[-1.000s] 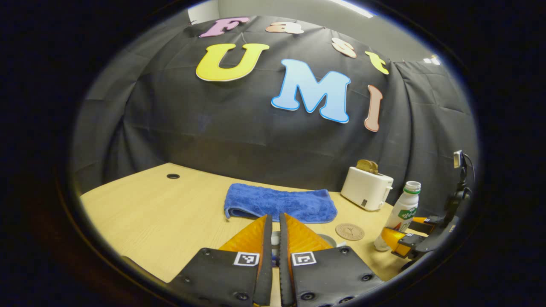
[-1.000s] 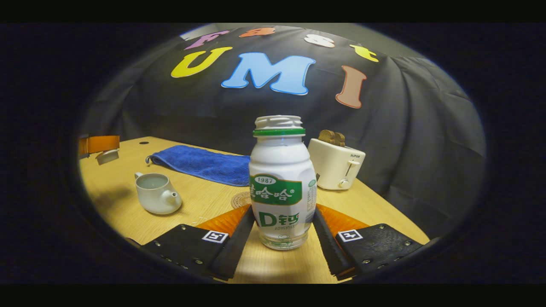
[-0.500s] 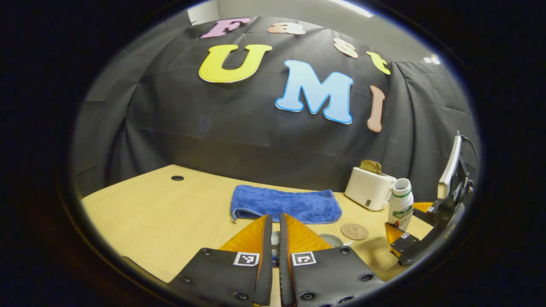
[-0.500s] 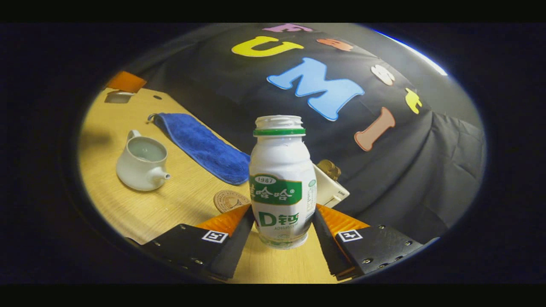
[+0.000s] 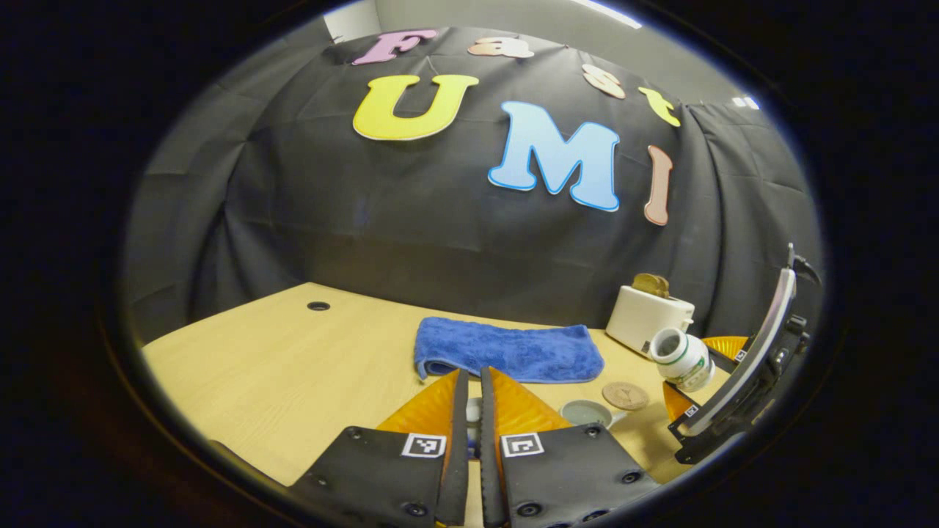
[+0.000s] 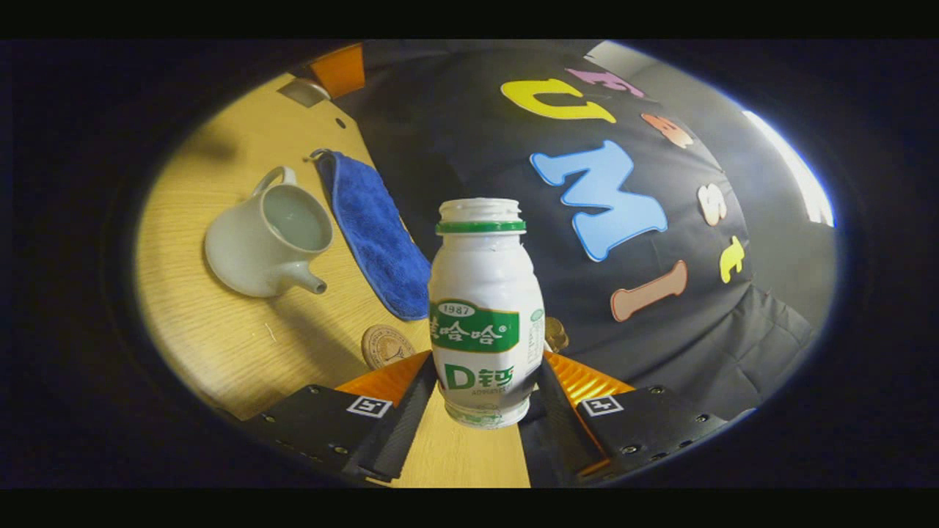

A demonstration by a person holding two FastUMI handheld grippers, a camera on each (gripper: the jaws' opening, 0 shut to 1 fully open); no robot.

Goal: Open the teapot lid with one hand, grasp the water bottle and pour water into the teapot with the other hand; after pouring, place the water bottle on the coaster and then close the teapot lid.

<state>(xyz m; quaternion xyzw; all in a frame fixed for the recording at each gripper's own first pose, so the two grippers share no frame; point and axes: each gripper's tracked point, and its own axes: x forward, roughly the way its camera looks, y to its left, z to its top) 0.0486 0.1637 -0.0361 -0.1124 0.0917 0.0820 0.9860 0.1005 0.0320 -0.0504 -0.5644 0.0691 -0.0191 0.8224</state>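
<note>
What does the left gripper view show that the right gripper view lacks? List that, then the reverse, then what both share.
Left gripper view: a close look at the left gripper pinching what looks like the teapot lid, the white toaster, and the water bottle tipped with its mouth toward the camera.
Right gripper view: the right gripper clamped on the bottle's labelled side, and the teapot whole, with handle and spout.
Both: the blue towel, the coaster, the open teapot, the bottle, the table.

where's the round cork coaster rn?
In the left gripper view the round cork coaster lies flat on the wooden table, just right of the open white teapot and in front of the blue towel.
</note>
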